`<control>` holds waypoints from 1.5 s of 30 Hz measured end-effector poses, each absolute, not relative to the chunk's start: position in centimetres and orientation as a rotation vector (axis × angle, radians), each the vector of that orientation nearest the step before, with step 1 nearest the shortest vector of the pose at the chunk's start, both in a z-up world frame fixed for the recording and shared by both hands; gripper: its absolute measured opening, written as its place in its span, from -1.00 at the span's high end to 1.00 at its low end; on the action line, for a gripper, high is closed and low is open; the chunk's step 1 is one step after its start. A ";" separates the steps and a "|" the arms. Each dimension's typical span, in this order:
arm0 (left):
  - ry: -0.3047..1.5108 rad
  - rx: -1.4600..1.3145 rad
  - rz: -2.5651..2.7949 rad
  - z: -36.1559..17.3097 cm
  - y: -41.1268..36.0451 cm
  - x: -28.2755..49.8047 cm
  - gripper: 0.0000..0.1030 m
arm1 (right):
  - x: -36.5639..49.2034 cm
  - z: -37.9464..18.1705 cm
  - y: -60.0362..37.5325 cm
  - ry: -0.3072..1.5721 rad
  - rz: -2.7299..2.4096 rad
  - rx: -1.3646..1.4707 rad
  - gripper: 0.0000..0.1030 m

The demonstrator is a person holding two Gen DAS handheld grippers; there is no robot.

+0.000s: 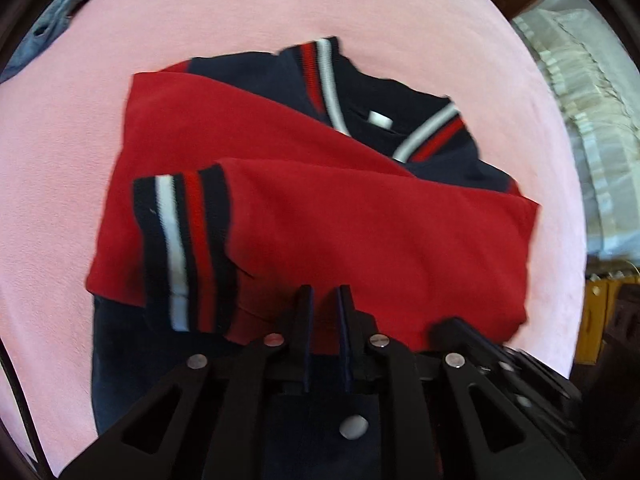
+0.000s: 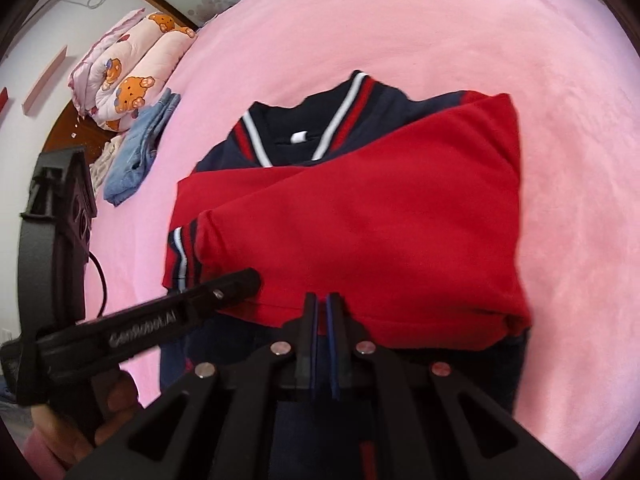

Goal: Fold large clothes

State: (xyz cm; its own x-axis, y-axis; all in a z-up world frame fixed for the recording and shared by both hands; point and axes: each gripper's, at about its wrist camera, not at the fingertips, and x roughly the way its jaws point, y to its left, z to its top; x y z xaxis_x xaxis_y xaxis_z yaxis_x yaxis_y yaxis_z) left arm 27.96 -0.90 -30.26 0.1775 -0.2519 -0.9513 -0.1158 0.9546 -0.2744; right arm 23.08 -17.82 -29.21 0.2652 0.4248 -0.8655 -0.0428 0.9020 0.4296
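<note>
A navy jacket with red sleeves (image 1: 340, 216) lies on the pink bed sheet (image 1: 60, 160), collar away from me. Both red sleeves are folded across the chest, and a striped cuff (image 1: 180, 248) lies at the left. It also shows in the right wrist view (image 2: 380, 220). My left gripper (image 1: 325, 300) has its jaws nearly together at the jacket's near hem, with navy cloth under them; a grip cannot be made out. My right gripper (image 2: 321, 308) is likewise nearly shut at the hem. The left gripper's body (image 2: 160, 320) shows at the left of the right wrist view.
A folded bear-print quilt (image 2: 128, 68) and folded blue jeans (image 2: 140, 148) lie at the bed's far left. A grey-blue garment (image 1: 60, 12) lies at the top left. White bedding (image 1: 580, 120) and a yellow crate (image 1: 600, 320) stand beyond the bed's right edge.
</note>
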 end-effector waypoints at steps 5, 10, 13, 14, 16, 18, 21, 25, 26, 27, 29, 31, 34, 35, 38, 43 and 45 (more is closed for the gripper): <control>1.381 -0.393 -0.024 -30.5 2.2 28.1 0.98 | 22.8 -28.9 -20.7 1.235 0.291 0.349 1.00; 1.381 -0.354 -0.052 -30.4 2.1 28.0 0.98 | 22.4 -28.8 -23.7 1.212 0.174 0.309 1.00; 1.379 -0.313 -0.053 -30.1 1.5 28.3 0.98 | 22.4 -29.1 -24.7 1.217 0.151 0.291 1.00; 1.378 -0.313 -0.051 -30.0 1.5 28.4 0.98 | 22.4 -29.0 -24.9 1.213 0.150 0.281 1.00; 1.378 -0.318 -0.054 -29.9 1.5 28.4 0.98 | 22.4 -28.9 -24.9 1.213 0.140 0.267 1.00; 1.382 -0.332 -0.060 -29.9 1.5 28.4 0.98 | 22.4 -28.7 -24.7 1.210 0.121 0.246 1.00; 1.391 -0.360 -0.066 -28.9 3.4 27.3 0.98 | 22.1 -28.0 -24.5 1.200 0.097 0.261 1.00; 1.397 -0.315 -0.090 -27.5 2.9 27.1 0.96 | 21.4 -25.5 -23.2 1.127 0.186 0.248 1.00; 1.392 -0.312 -0.102 -27.0 2.6 27.0 0.95 | 21.4 -25.2 -22.6 1.116 0.231 0.264 1.00; 1.388 -0.322 -0.121 -26.7 2.5 27.0 0.94 | 21.5 -25.1 -22.0 1.113 0.265 0.281 1.00; 1.384 -0.366 -0.172 -26.5 2.1 27.1 0.94 | 21.8 -25.6 -20.8 1.127 0.313 0.312 1.00; 1.394 -0.392 -0.222 -26.9 1.4 27.6 0.94 | 22.5 -26.8 -19.5 1.138 0.346 0.353 1.00; 1.401 -0.360 -0.214 -28.2 0.3 28.6 0.94 | 23.9 -28.6 -17.9 1.125 0.364 0.365 1.00; 1.401 -0.354 -0.207 -28.8 -0.2 28.8 0.94 | 24.6 -29.4 -17.5 1.136 0.352 0.357 1.00; 1.372 -0.356 -0.169 -29.4 0.0 29.4 0.94 | 26.3 -30.5 -17.6 1.141 0.320 0.352 1.00; 1.333 -0.393 -0.142 -30.3 1.0 30.5 0.94 | 28.5 -30.8 -20.0 1.110 0.226 0.337 1.00; 1.318 -0.378 -0.116 -30.3 1.6 30.6 0.94 | 28.9 -30.9 -21.4 1.106 0.214 0.360 1.00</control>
State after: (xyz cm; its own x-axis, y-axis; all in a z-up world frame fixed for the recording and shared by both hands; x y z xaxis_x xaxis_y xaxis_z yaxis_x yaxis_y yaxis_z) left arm 30.62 1.60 -30.31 0.2548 -0.2951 -0.9209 -0.1294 0.9333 -0.3349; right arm 28.88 -21.40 -30.93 0.4364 0.3445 -0.8312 0.0091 0.9220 0.3870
